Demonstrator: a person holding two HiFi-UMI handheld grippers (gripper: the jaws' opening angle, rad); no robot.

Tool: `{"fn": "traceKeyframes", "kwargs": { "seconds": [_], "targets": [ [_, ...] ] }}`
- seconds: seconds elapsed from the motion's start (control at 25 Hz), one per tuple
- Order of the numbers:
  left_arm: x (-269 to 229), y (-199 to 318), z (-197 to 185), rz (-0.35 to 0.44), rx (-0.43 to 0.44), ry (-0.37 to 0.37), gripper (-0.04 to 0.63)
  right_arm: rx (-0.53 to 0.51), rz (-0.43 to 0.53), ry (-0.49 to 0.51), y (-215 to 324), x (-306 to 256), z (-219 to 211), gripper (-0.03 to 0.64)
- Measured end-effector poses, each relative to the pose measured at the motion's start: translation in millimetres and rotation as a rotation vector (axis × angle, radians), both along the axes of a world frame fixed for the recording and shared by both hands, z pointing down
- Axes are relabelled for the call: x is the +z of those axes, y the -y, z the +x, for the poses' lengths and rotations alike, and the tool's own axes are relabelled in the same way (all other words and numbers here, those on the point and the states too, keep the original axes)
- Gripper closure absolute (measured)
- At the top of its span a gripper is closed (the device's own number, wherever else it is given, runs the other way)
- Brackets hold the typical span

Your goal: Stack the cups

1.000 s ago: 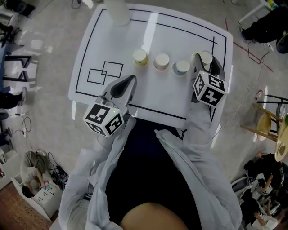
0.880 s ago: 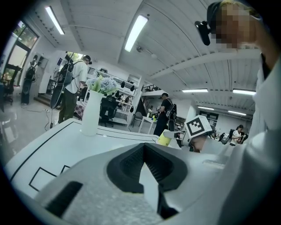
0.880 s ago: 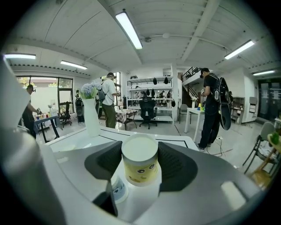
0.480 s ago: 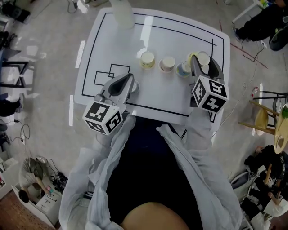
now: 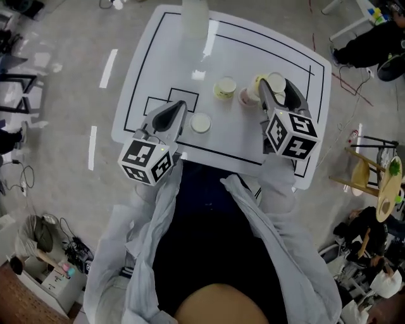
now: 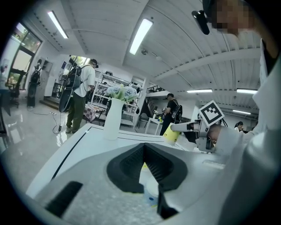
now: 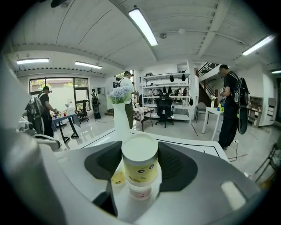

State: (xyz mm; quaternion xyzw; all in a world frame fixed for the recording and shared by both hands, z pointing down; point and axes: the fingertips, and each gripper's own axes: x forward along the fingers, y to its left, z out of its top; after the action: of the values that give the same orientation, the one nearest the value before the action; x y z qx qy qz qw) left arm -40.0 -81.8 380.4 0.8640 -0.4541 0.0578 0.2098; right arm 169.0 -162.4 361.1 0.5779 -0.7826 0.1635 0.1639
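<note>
Looking down from your head, the right gripper [image 5: 273, 88] covers most of the pink cup [image 5: 246, 97], and you cannot tell whether the yellow cup [image 5: 276, 80] in its grip touches it. The picture's top edge cuts off the vase [image 5: 193, 16]. Your sleeves [image 5: 278, 190] hide parts of the near edge of the desk [image 5: 253, 57]. In the left gripper view, the left gripper [image 6: 143, 147] lets only a sliver of a blue-printed cup [image 6: 150, 193] show, its print too blurred to make out.

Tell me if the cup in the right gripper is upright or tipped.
Upright. The yellow cup stands straight between the right gripper's jaws, with its wider white end up and its printed face level.
</note>
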Motion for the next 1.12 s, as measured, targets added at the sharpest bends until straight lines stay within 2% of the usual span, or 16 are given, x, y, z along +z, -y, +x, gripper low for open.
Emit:
{"fn": "traceKeyframes", "kwargs": {
  "seconds": [0.2, 0.44, 0.76, 1.12],
  "targets": [
    [5, -1, -21, -0.011, -0.040, -0.014, 0.595, -0.087, -0.037, 0.011, 2, 8, -34, 0.347],
    [12, -1, -45, -0.029, -0.079, -0.019, 0.595, -0.113, -0.073, -0.006, 10, 21, -57, 0.347],
    [26, -6, -57, -0.051, -0.107, -0.032, 0.595, -0.124, -0.110, -0.047, 11, 38, -64, 0.347],
    [28, -4, -55, -0.059, -0.109, -0.049, 0.595, -0.125, -0.103, -0.052, 12, 39, -66, 0.345]
  ]
}}
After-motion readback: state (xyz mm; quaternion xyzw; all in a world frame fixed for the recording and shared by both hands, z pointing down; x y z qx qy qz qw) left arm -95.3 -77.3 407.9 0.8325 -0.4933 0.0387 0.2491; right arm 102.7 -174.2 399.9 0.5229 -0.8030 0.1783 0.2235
